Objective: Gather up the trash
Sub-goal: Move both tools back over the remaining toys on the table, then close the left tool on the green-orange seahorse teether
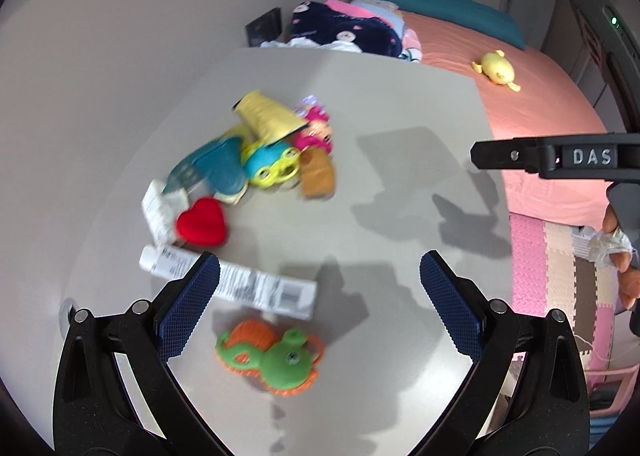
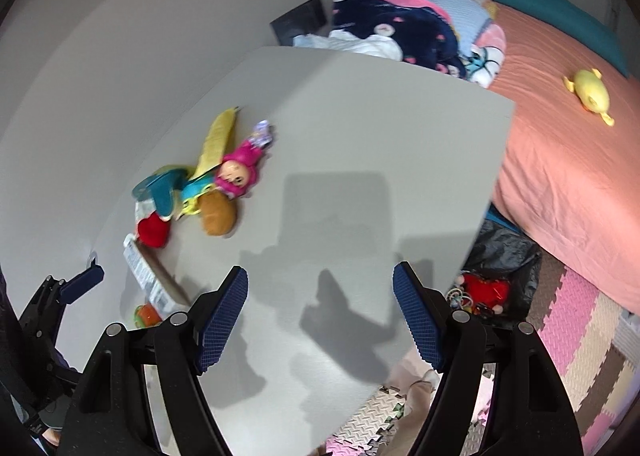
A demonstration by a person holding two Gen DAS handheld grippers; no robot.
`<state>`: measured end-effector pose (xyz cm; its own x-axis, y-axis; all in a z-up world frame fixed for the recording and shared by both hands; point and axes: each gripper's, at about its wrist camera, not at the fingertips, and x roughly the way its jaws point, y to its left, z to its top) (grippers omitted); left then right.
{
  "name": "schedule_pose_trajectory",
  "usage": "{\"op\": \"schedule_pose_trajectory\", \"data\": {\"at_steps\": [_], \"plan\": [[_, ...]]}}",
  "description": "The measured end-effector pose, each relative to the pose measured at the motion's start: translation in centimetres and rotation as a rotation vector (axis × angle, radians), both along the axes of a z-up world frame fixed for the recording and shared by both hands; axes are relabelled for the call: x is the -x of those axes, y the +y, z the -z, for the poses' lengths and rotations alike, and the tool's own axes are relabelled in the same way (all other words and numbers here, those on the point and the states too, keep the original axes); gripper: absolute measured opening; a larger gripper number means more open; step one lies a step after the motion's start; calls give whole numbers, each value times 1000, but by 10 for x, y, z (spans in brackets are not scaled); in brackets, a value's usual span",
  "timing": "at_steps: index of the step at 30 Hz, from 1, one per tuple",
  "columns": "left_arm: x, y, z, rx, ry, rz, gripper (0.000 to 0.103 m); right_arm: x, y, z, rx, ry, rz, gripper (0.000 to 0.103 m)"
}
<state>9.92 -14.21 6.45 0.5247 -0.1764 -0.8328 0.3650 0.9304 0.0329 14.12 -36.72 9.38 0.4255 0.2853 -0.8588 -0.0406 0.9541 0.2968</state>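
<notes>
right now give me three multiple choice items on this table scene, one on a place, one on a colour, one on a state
1. Where does the yellow duck toy lie?
A. on the grey table
B. on the pink bed
C. on the foam floor mat

2. What colour is the plush heart?
A. red
B. blue
C. white

3. How does the right gripper stand?
A. shut on the white tube
B. shut with nothing in it
C. open, nothing between its pads

Answers: 1 B, the duck rests on the pink bed beyond the grey table. 2 A, the heart is plainly red. 3 C, bare tabletop shows between the spread pads, and the white tube lies apart from them.
</notes>
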Motion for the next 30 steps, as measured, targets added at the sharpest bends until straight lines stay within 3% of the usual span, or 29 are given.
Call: {"op": "schedule_pose_trajectory", "data": {"at_steps": [12, 14, 20, 25, 26, 30], "plan": [[28, 50, 44, 57, 80, -111, 97, 19, 91, 7, -9, -20, -167, 73], [26, 51, 48, 65, 85, -116, 97, 21, 100, 8, -1, -22, -188, 68], [28, 60, 59, 98, 84, -154, 96, 22, 114, 12, -2, -16, -209, 68], [29, 71, 69, 163, 102, -183, 76, 18, 115, 17, -16, -8, -209, 68], [31, 72, 69, 160, 82, -182, 66, 17, 116, 18, -18, -5, -212, 68], [32, 78, 67, 162, 60, -178, 41, 15, 120, 24, -20, 4, -228, 68]]}}
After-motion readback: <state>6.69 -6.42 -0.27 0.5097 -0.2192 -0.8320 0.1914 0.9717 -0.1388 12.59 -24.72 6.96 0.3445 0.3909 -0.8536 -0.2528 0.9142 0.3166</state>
